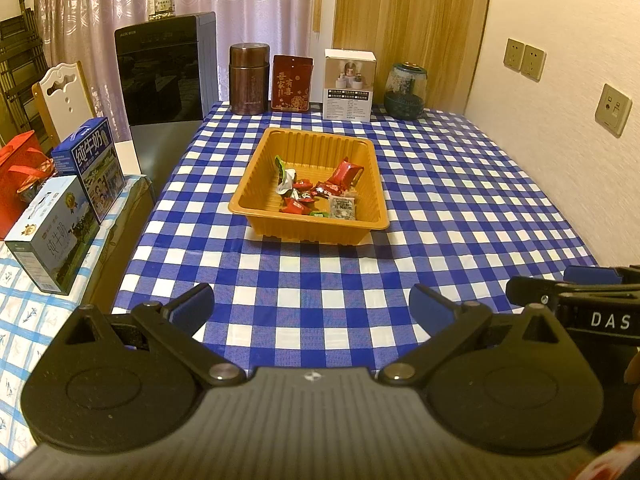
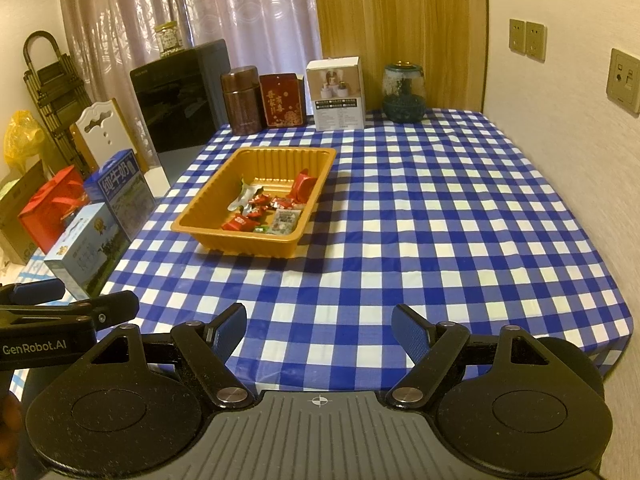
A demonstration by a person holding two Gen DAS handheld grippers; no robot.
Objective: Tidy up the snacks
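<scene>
An orange plastic tray [image 1: 256, 184] [image 2: 208, 200] stands on the blue-and-white checked tablecloth [image 1: 440, 208] [image 2: 440, 220]. Inside it lie several wrapped snacks: red packets [image 1: 346, 172] [image 2: 302, 185], a white-green wrapper [image 1: 286, 180] [image 2: 244, 196] and a clear sachet [image 1: 342, 207] [image 2: 285, 220]. My left gripper [image 1: 312, 306] is open over the near cloth, well short of the tray, nothing between its blue pads. My right gripper [image 2: 318, 326] is open too, near the table's front edge, right of the tray. Each gripper shows at the other view's edge.
Along the far edge stand a brown canister [image 1: 248, 78], a red box [image 1: 292, 83], a white carton [image 1: 349, 84] and a glass jar [image 1: 405, 90]. Milk cartons [image 1: 52, 232] and a red bag [image 1: 16, 176] sit on a side surface at left. A wall runs along the right.
</scene>
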